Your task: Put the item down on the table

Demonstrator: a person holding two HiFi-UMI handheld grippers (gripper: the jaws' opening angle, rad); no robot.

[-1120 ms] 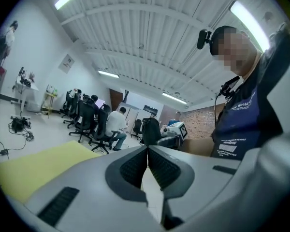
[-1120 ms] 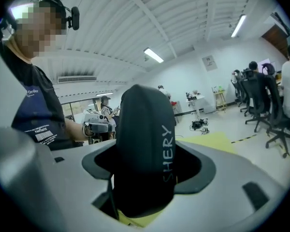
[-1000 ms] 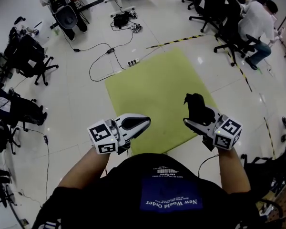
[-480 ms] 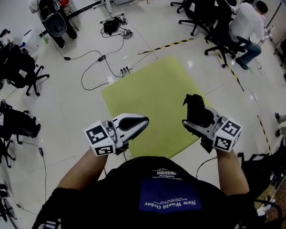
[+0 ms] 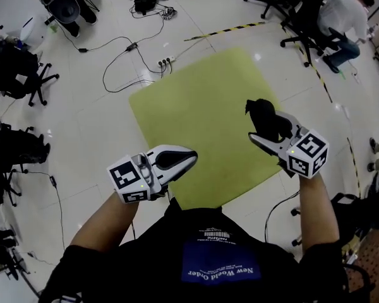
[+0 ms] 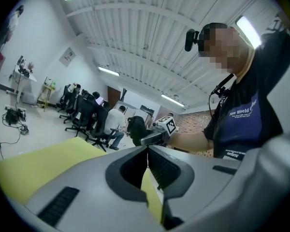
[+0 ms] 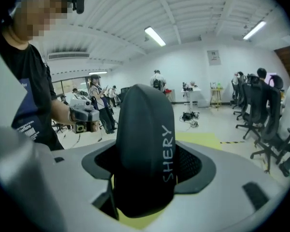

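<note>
A white tiled floor (image 5: pixel 88 137) fills most of the head view, and on it stands a square lime-green table (image 5: pixel 196 100), turned so that one corner points toward the person holding the grippers. Black office chairs (image 5: pixel 12 74) ring the floor at the left and far right, and a seated person in a white shirt (image 5: pixel 344 17) is at the far right corner of the view. The wearer's black shirt (image 5: pixel 221 264) with a blue print fills the bottom. The left gripper (image 5: pixel 191 158) hovers over the table's near-left edge, close to the nearest corner; its own view shows the jaws pressed together with nothing between them. The right gripper (image 5: pixel 268 134) is raised over the table's right-hand side, near the right edge, and it is clamped on the item (image 5: pixel 260 111), a dark, rounded, smooth-skinned object with pale lettering down one side. The item stands up out of the gripper, its lower part sunk between the two jaws and its domed end jutting out past their tips. It is in the air, clear of the tabletop, with green surface visible beneath it in the right gripper view. Black cables and a white power strip (image 5: pixel 166 60) lie on the floor beyond the table's far-left edge, and a strip of yellow-and-black tape (image 5: pixel 234 31) runs past the far corner.
</note>
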